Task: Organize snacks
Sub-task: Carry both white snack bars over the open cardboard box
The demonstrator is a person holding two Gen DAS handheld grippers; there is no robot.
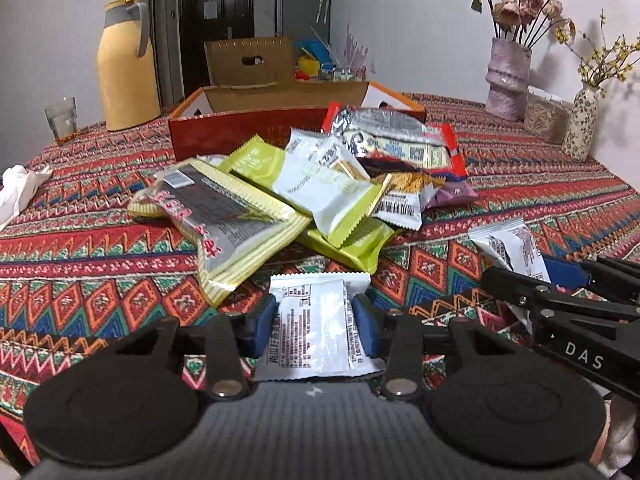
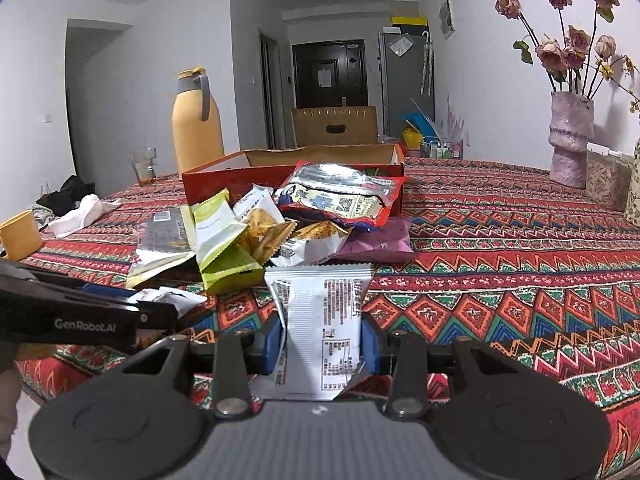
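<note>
"DAS" stood in white on the right gripper [image 1: 568,276] arm; "GenRobot.AI" stood on the left gripper [image 2: 160,300] arm. Print on the snack packets [image 1: 316,320] was too small to read.

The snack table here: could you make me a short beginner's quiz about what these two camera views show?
1. True or false: both the left gripper and the right gripper are closed on a white snack packet.
2. Behind the snack pile stands an open container. Is it A) a wicker basket, B) a red cardboard box, or C) a metal tray?
3. Fill in: the tall jug beside the drinking glass is coloured ____.

Key: 1 true: the left gripper's white packet and the right gripper's white packet each sit pinched between blue pads. 2 B. 3 yellow.
</note>
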